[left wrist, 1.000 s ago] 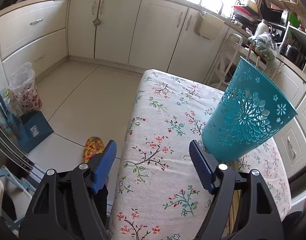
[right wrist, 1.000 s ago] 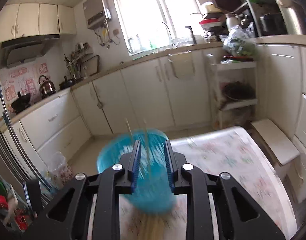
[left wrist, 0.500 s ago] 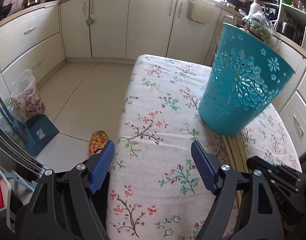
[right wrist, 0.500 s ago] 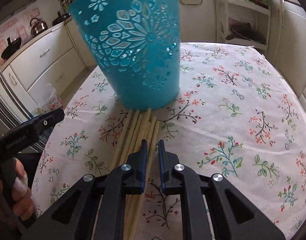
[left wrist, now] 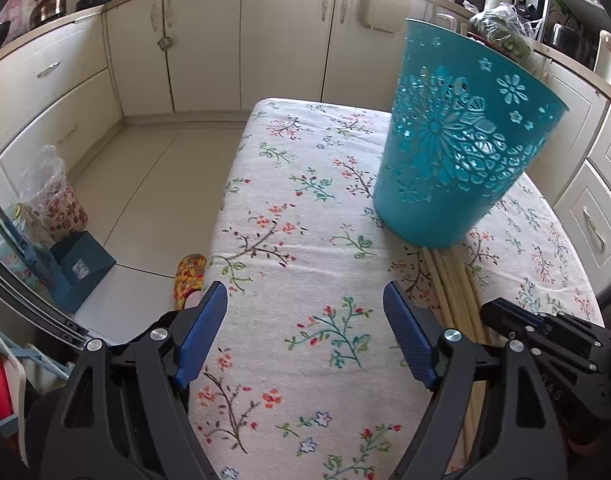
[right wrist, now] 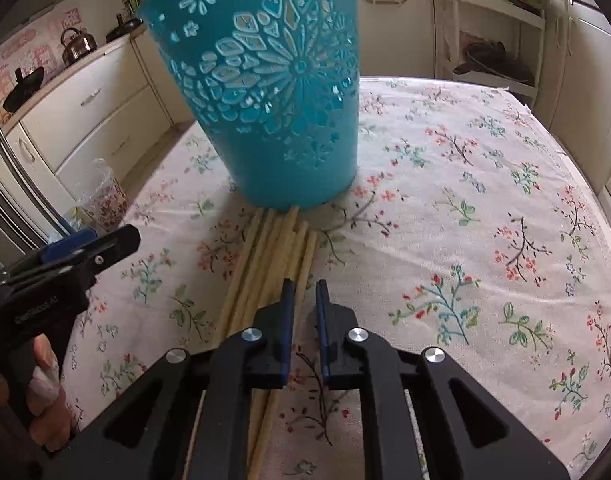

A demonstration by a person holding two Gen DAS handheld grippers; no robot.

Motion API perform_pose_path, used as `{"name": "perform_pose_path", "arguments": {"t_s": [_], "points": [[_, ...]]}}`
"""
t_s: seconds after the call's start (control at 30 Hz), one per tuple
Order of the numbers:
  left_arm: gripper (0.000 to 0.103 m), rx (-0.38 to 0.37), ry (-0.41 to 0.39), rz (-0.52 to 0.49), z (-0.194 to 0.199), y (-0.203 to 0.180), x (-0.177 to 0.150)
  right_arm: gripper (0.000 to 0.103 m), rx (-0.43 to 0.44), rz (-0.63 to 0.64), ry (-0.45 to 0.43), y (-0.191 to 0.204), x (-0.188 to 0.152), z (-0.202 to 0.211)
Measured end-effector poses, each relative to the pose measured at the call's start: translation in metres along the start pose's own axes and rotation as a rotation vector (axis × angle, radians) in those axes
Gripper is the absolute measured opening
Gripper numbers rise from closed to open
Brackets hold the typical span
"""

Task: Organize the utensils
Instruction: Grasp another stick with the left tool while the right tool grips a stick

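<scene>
A teal cut-out plastic holder (left wrist: 457,152) (right wrist: 265,92) stands upright on the floral tablecloth. Several pale wooden chopsticks (right wrist: 273,256) (left wrist: 453,292) lie in a bundle on the cloth, tips against the holder's base. My right gripper (right wrist: 304,292) hangs just above the bundle's right side, jaws a narrow gap apart with nothing between them. It also shows in the left wrist view (left wrist: 545,344). My left gripper (left wrist: 305,308) is wide open and empty over the cloth, left of the chopsticks, and shows in the right wrist view (right wrist: 85,252).
The table (left wrist: 265,216) drops off to the tiled floor on the left, where a slipper (left wrist: 189,276) and a blue dustpan (left wrist: 81,268) lie. Cream kitchen cabinets (left wrist: 209,40) ring the room. An open shelf unit (right wrist: 493,40) stands behind the table.
A second ago the holder was tilted in the air with the right gripper near it. It now stands upright on the cloth, and the right gripper has come down over the chopsticks.
</scene>
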State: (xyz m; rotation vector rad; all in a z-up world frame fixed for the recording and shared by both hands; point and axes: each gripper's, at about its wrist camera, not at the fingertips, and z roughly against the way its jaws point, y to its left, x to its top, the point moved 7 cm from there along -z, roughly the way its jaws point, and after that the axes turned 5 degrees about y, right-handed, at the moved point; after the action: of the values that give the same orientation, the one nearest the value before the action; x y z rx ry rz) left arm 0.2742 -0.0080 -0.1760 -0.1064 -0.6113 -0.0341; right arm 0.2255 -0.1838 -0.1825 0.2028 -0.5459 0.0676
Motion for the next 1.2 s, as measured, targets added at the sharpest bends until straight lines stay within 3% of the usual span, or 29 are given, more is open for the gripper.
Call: {"name": "perform_pose_path", "arguments": {"t_s": [0.13, 0.33, 0.63, 0.9, 0.97, 1.07, 1.13, 1.2], "points": [[0.078, 0.003, 0.031, -0.007, -0.006, -0.008, -0.006, 0.008, -0.028, 0.038, 0.006, 0.001, -0.004, 0.002], [0.078, -0.007, 0.035, -0.025, -0.010, -0.034, 0.004, 0.006, -0.017, -0.042, -0.006, -0.020, -0.004, 0.005], [0.077, 0.049, 0.119, -0.060, -0.045, -0.068, 0.006, 0.006, 0.033, -0.100, -0.008, -0.030, -0.002, 0.006], [0.077, 0.103, 0.114, -0.073, -0.049, -0.072, 0.009, 0.006, 0.053, -0.109, -0.005, -0.033, -0.001, 0.006], [0.070, 0.094, 0.119, -0.084, -0.050, -0.075, 0.012, 0.006, 0.052, -0.105, -0.005, -0.036, -0.001, 0.007], [0.044, 0.065, 0.113, -0.122, -0.050, -0.087, 0.016, 0.006, 0.050, -0.103, -0.006, -0.036, 0.000, 0.006], [0.019, 0.037, 0.103, -0.142, -0.048, -0.093, 0.015, 0.006, 0.045, -0.096, -0.009, -0.036, 0.000, 0.007], [0.007, 0.006, 0.108, -0.156, -0.048, -0.098, 0.014, 0.006, 0.042, -0.092, -0.010, -0.036, 0.001, 0.006]]}}
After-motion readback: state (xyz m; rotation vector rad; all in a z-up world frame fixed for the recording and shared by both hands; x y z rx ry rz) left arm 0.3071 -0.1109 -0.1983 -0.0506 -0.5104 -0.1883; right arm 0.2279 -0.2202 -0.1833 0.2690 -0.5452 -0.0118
